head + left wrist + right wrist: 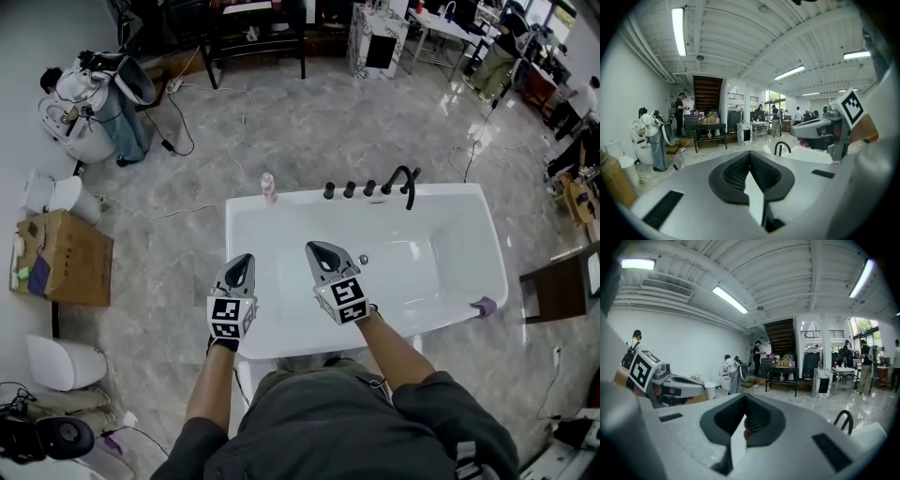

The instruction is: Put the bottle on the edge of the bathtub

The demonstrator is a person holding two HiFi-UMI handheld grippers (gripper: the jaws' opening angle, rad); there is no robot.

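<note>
A small pink bottle point(268, 187) stands upright on the far rim of the white bathtub point(469, 202), near its left corner. Both grippers hover over the near side of the tub, well short of the bottle. My left gripper point(240, 263) is shut with nothing in it, and its jaws meet at a point in the left gripper view point(750, 153). Just to its right, my right gripper point(319, 251) is shut and empty too point(744, 398). Each gripper shows in the other's view: the right gripper point(820, 133) and the left gripper point(679, 383).
A black faucet point(403, 184) and three black knobs point(349, 189) sit on the tub's far rim. A purple item point(484, 306) lies on the near right corner. A cardboard box point(62, 258) stands left of the tub, a dark stool point(561, 291) to the right.
</note>
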